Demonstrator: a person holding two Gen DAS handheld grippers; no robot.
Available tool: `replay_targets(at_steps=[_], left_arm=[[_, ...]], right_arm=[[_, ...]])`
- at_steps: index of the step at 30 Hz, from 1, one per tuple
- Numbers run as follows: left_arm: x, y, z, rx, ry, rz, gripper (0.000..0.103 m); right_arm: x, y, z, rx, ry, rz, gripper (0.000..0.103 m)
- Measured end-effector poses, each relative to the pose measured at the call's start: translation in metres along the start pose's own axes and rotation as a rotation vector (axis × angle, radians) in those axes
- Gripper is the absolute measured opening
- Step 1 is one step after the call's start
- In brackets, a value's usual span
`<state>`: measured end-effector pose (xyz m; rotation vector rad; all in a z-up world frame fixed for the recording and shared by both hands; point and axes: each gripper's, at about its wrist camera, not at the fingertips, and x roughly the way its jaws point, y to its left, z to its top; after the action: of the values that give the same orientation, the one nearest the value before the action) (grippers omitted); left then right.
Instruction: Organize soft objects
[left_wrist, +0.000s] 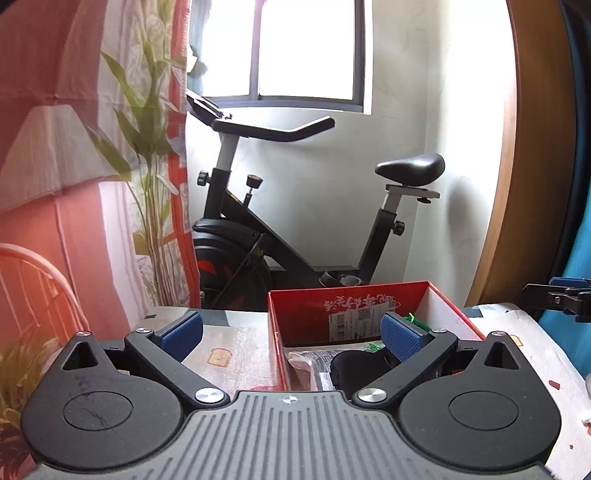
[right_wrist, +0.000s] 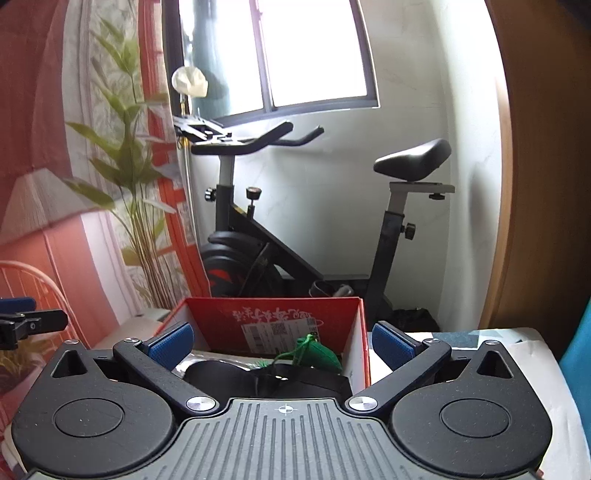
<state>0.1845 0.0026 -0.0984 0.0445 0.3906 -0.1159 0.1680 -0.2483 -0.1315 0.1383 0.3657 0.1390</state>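
A red cardboard box (left_wrist: 369, 297) (right_wrist: 266, 314) with a white inside stands on the table's patterned cloth (left_wrist: 229, 343) (right_wrist: 461, 339). In it lie a black soft object (left_wrist: 351, 365) (right_wrist: 229, 376), a green tasselled pouch (right_wrist: 317, 356) (left_wrist: 410, 319) and a brownish packet (left_wrist: 301, 365). My left gripper (left_wrist: 291, 332) hangs above the box's near left corner, open, with nothing between its blue pads. Over the box's near side, my right gripper (right_wrist: 280, 343) is also open and empty. Each gripper shows at the edge of the other's view: the right gripper (left_wrist: 561, 295) and the left gripper (right_wrist: 22, 321).
A black exercise bike (left_wrist: 258, 229) (right_wrist: 266, 251) stands behind the table under a bright window. A curtain printed with leaves (left_wrist: 147, 147) hangs at the left, above a pink wire chair (left_wrist: 29, 280). A wooden frame (left_wrist: 535, 147) and something teal (right_wrist: 576, 350) border the right.
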Motion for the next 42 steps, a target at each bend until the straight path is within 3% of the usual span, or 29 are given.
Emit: replay_targets(at_steps=[7, 12, 26, 33, 42], left_arm=[[-0.051, 0.006, -0.001, -0.048, -0.057, 0.036, 0.103], [-0.079, 0.003, -0.011, -0.065, -0.082, 0.057, 0.103], [-0.114, -0.003, -0.069, -0.072, -0.090, 0.155, 0.103], [-0.093, 0.002, -0.105, -0.114, 0.039, 0.108, 0.103], [-0.043, 0.005, -0.139, -0.125, 0.233, 0.070, 0.103]], right_arm=[[-0.067, 0.016, 0.002, 0.010, -0.059, 0.017, 0.103], [-0.104, 0.034, -0.008, -0.005, -0.083, -0.018, 0.103], [-0.150, 0.049, -0.053, -0.003, -0.107, -0.079, 0.103], [-0.140, 0.051, -0.094, 0.047, -0.060, -0.070, 0.103], [-0.084, 0.034, -0.156, 0.094, 0.105, -0.091, 0.103]])
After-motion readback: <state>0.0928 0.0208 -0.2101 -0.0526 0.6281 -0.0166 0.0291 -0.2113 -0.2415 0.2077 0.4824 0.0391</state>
